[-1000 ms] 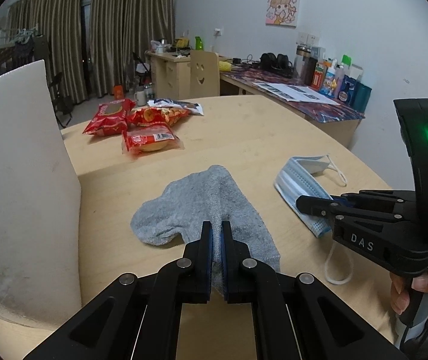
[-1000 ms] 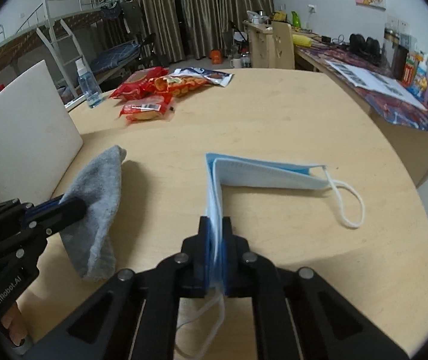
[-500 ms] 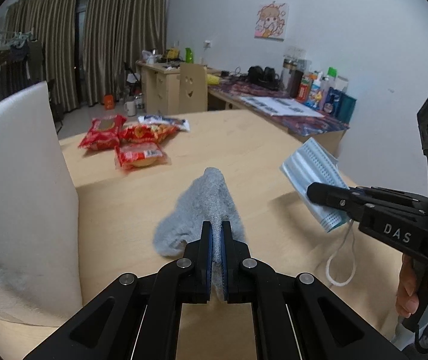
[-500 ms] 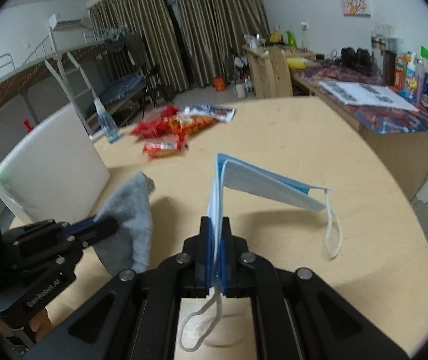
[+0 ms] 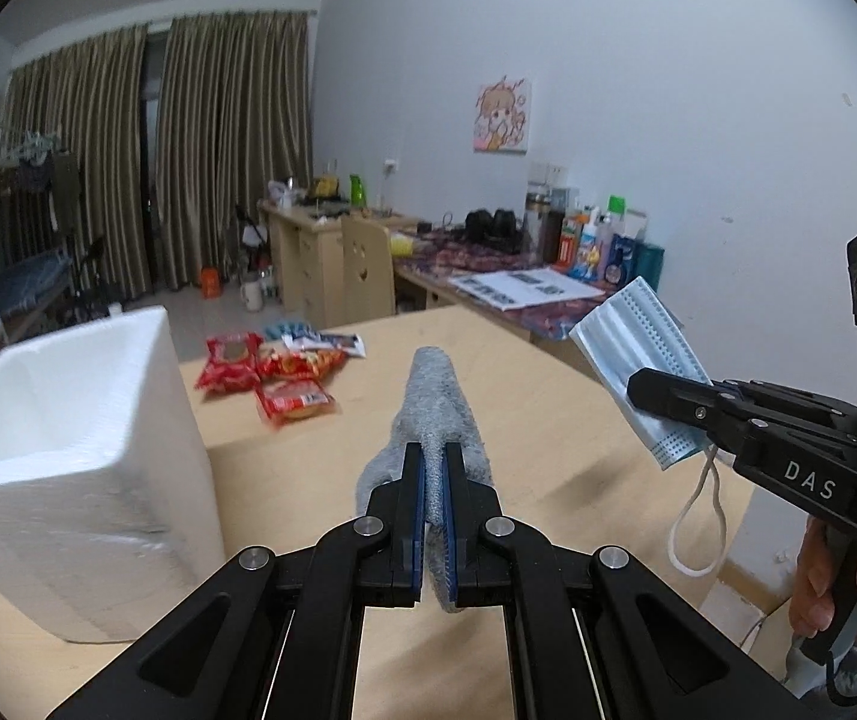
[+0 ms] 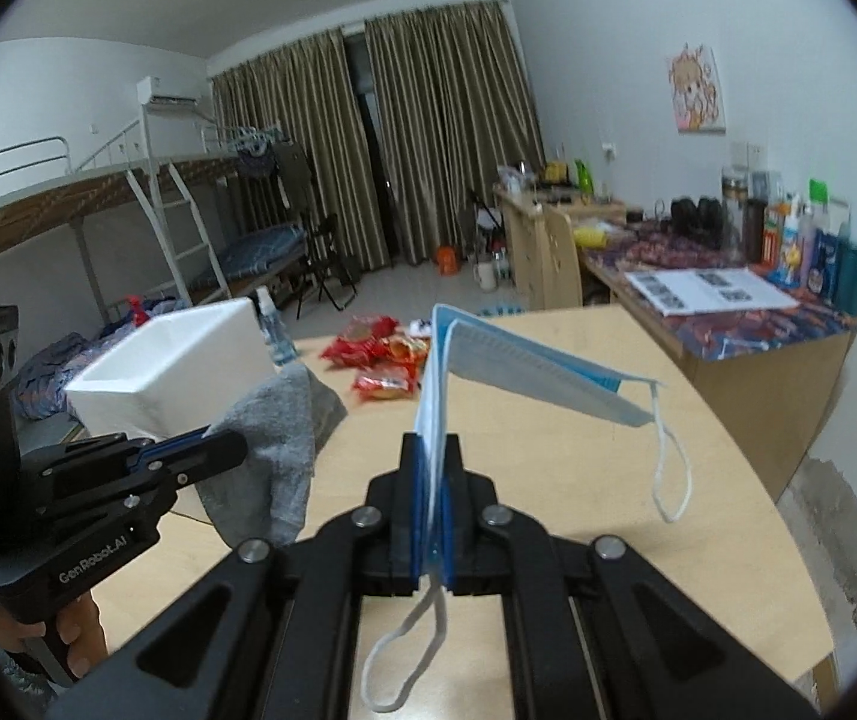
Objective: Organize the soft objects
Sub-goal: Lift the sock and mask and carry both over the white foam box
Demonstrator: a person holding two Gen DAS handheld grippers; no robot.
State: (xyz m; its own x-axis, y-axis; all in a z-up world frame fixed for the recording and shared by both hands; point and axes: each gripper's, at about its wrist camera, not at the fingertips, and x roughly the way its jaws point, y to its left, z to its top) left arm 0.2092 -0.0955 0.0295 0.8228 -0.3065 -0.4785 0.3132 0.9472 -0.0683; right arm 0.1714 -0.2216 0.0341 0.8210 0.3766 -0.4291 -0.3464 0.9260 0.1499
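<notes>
My left gripper (image 5: 434, 456) is shut on a grey sock (image 5: 437, 402) and holds it in the air above the wooden table (image 5: 536, 414). The sock also hangs from the left gripper (image 6: 230, 444) in the right wrist view (image 6: 275, 450). My right gripper (image 6: 431, 447) is shut on a blue face mask (image 6: 524, 366), lifted off the table, its ear loops dangling. In the left wrist view the right gripper (image 5: 638, 387) holds the mask (image 5: 638, 354) at the right. A white foam box (image 5: 68, 456) stands open at the left of the table.
Several red snack packets (image 5: 272, 372) lie at the far side of the table. A spray bottle (image 6: 269, 324) stands behind the foam box (image 6: 176, 360). A desk with bottles and papers (image 6: 728, 294) runs along the right wall. The table's edge curves away at the right.
Both grippers have risen from the table, lifting the sock and the mask clear of the surface. The foam box's open top has come into view.
</notes>
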